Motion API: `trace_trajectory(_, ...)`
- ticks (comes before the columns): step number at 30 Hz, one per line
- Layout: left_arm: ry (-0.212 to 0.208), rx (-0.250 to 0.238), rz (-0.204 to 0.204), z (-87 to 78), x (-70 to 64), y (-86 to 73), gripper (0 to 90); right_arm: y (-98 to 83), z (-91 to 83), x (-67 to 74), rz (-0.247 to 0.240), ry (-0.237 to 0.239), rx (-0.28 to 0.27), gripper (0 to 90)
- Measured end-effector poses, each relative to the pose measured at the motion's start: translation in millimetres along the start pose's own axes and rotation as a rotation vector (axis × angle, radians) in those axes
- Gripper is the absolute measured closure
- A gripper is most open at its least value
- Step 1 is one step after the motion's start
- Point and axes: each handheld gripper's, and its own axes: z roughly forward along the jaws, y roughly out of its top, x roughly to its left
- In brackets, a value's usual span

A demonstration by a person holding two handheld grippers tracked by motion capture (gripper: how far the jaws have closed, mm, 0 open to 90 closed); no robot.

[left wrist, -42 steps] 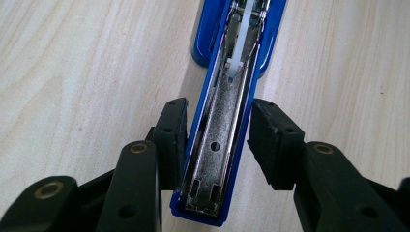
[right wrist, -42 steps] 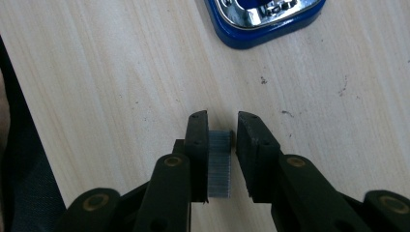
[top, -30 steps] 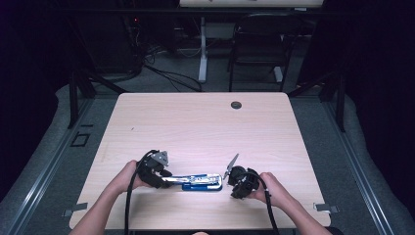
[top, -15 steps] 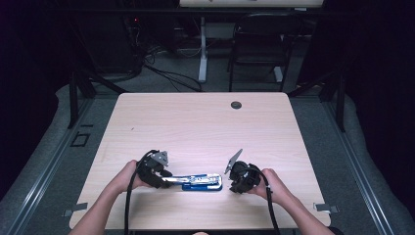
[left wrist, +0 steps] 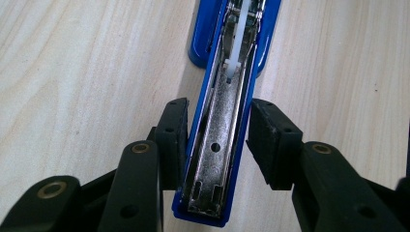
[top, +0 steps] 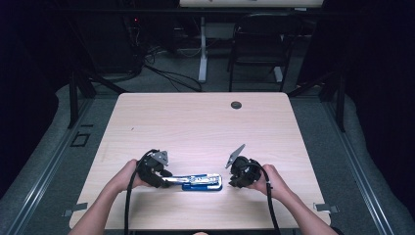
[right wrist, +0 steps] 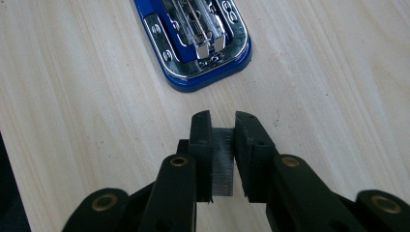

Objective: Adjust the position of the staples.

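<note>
A blue stapler (top: 198, 182) lies opened flat near the table's front edge, its metal staple channel (left wrist: 217, 145) facing up. My left gripper (top: 166, 180) is shut on the stapler's rear end, with a black pad pressing each blue side (left wrist: 217, 121). My right gripper (top: 231, 179) sits just right of the stapler's front end and is shut on a short grey strip of staples (right wrist: 222, 164), held a little above the wood. The stapler's rounded front end (right wrist: 193, 29) lies just beyond the right gripper's tips (right wrist: 223, 125).
The light wooden table (top: 195, 127) has a small black round grommet (top: 236, 105) near its far edge. A dark chair (top: 259, 44) and cables stand on the floor beyond the table. Both forearms come in from the front edge.
The right gripper has edged slightly away from the table's front edge with the staples still in it. The left gripper and the stapler have stayed in place.
</note>
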Motion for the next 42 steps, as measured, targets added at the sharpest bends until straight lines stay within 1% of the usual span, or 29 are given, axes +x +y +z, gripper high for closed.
trace_trajectory(1,-0.006,-0.005,-0.001,0.2,0.4,-0.2,59.5,0.5,0.2,-0.8,-0.002,0.001,0.003,78.5)
trace_trajectory(5,-0.009,-0.006,0.006,0.2,1.0,-0.3,59.6,3.1,1.3,-1.8,-0.005,0.0,-0.01,78.5)
trace_trajectory(7,-0.011,-0.007,0.009,0.3,1.3,-0.3,59.7,5.1,0.0,-2.9,-0.016,-0.005,-0.009,78.5)
trace_trajectory(8,-0.01,-0.005,0.008,0.1,1.4,-0.3,59.7,5.5,0.6,-3.0,-0.008,0.004,-0.022,78.5)
trace_trajectory(9,-0.005,0.001,0.01,-0.2,1.4,-0.1,59.6,6.5,0.5,-3.2,-0.009,0.001,-0.027,78.5)
trace_trajectory(10,-0.008,-0.001,0.01,-0.1,1.6,-0.2,59.7,7.3,0.2,-3.7,-0.018,-0.003,-0.024,78.5)
trace_trajectory(15,-0.015,-0.006,0.011,0.2,2.5,-0.5,59.7,11.0,0.3,-4.3,-0.025,-0.001,-0.033,78.5)
trace_trajectory(16,-0.01,-0.001,0.015,-0.1,2.3,-0.3,59.7,12.3,-0.8,-4.7,-0.033,-0.008,-0.022,78.5)
trace_trajectory(17,-0.011,-0.002,0.016,-0.1,2.2,-0.2,59.7,12.5,0.3,-4.8,-0.027,-0.003,-0.04,78.5)
trace_trajectory(19,-0.012,-0.002,0.016,-0.1,2.3,-0.3,59.8,14.5,0.0,-5.7,-0.038,-0.01,-0.03,78.5)
trace_trajectory(22,-0.019,-0.01,0.014,0.4,3.0,-0.8,59.7,17.9,3.5,-7.1,-0.032,0.004,-0.036,78.5)
trace_trajectory(25,-0.023,-0.008,0.01,0.3,3.4,-0.7,59.6,22.3,6.3,-8.5,-0.041,0.007,-0.031,78.4)
trace_trajectory(27,-0.024,-0.009,0.01,0.3,3.5,-0.7,59.6,24.6,6.5,-9.9,-0.044,0.003,-0.03,78.5)
trace_trajectory(32,-0.027,-0.011,0.011,0.6,3.9,-0.8,59.6,27.3,4.5,-15.3,-0.033,-0.008,-0.041,78.5)
trace_trajectory(37,-0.021,0.001,0.013,-0.1,3.8,-0.1,59.7,34.1,2.7,-20.1,-0.041,-0.017,-0.051,78.5)
trace_trajectory(42,-0.025,-0.005,0.018,0.3,3.7,-0.1,59.8,40.3,2.3,-23.5,-0.048,-0.018,-0.067,78.5)
